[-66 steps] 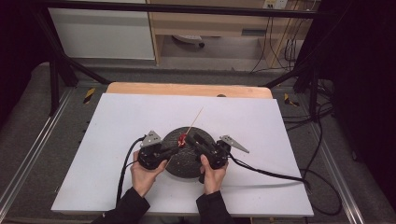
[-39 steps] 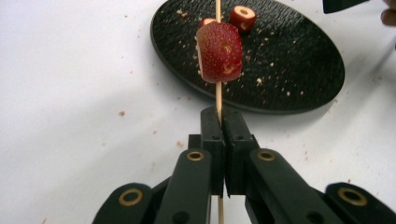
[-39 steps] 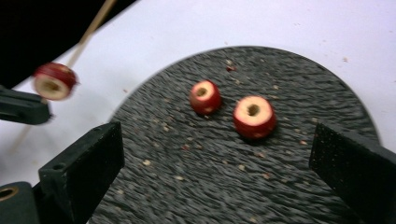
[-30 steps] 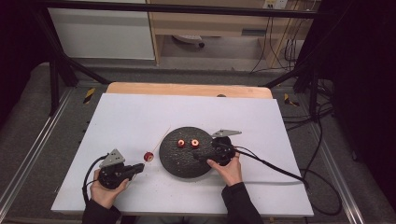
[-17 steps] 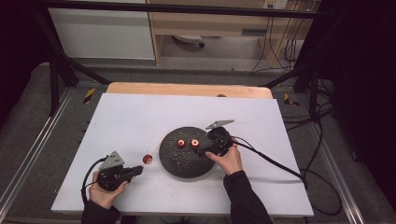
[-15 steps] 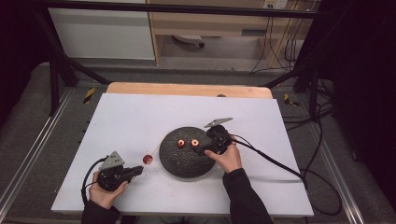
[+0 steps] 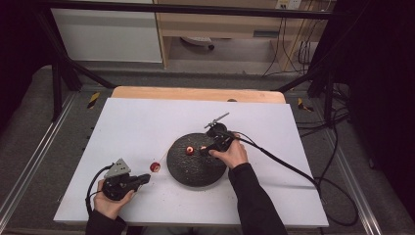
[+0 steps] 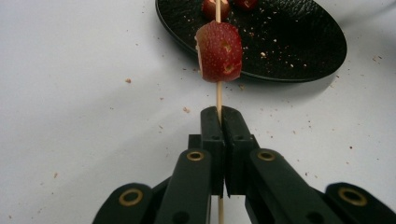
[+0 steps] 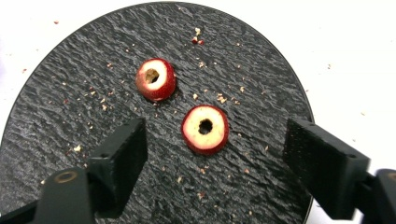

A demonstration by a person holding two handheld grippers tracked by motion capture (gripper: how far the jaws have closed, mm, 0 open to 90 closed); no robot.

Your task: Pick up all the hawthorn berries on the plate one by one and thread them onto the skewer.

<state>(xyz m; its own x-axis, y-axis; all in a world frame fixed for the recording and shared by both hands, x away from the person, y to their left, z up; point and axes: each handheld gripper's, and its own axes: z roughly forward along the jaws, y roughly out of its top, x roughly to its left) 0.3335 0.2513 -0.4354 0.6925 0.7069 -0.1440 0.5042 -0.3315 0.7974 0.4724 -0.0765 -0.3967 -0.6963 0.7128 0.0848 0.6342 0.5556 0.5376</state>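
- Strawberry piece (image 8: 219, 51) sits threaded on a thin wooden skewer (image 8: 218, 95), just short of the black plate's (image 8: 299, 46) near rim, above the white counter (image 8: 84, 93).
- Left gripper (image 8: 219, 116) has its jaws pressed together on that skewer — the stick runs up from between the pads and on toward the plate.
- In the high view the left gripper (image 7: 142, 179) sits at the counter's near left corner, well apart from the plate (image 7: 191, 171).
- Two more cored strawberry pieces lie on the plate: one nearer the middle (image 9: 205, 129), one farther back (image 9: 156, 79), close together but not touching.
- Right gripper (image 9: 215, 154) hangs over the plate with its jaws standing apart on either side of the nearer piece — they have just been closing, and the pads touch nothing.
- Crumbs speckle the plate and counter.
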